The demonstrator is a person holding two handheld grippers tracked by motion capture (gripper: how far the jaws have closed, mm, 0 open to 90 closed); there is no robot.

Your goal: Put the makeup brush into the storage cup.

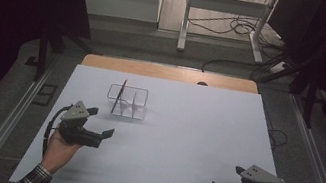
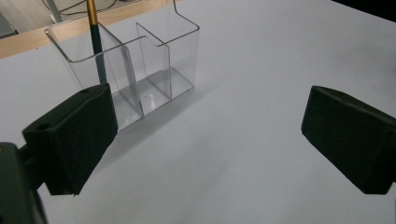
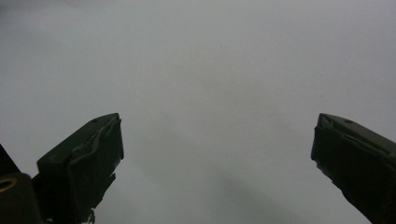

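**Both grippers empty beside the clear organizer**

From above, in the high view, one white table (image 1: 182,145) carries one clear plastic organizer (image 1: 129,102) left of centre and toward the far side. One dark pencil (image 1: 119,97) stands tilted in its left end. The left gripper (image 1: 101,122) hovers just in front of the organizer and a little to its left, jaws spread wide with nothing between them. The right gripper (image 1: 225,178) sits well apart near the table's right front corner, jaws likewise spread and empty. Two grippers, one organizer and one pencil are all that can be counted on the table.

Along the left gripper view, the organizer (image 2: 140,70) lies ahead and to the left, its partitions marking what look like three compartments. The pencil (image 2: 95,37), with a gold band near the top, stands in the leftmost one; the other compartments look empty. Both black jaws are far apart over bare table (image 2: 243,140).

Through the right gripper view, the jaws stand wide over plain white table (image 3: 210,70).

Judging from this, the pencil is already lodged in the organizer and the left gripper is free beside it, so the step in hand appears to be a pause near the organizer. Any next grasp on the pencil would call for moving forward and left, then closing on the thin shaft without tipping the light organizer.
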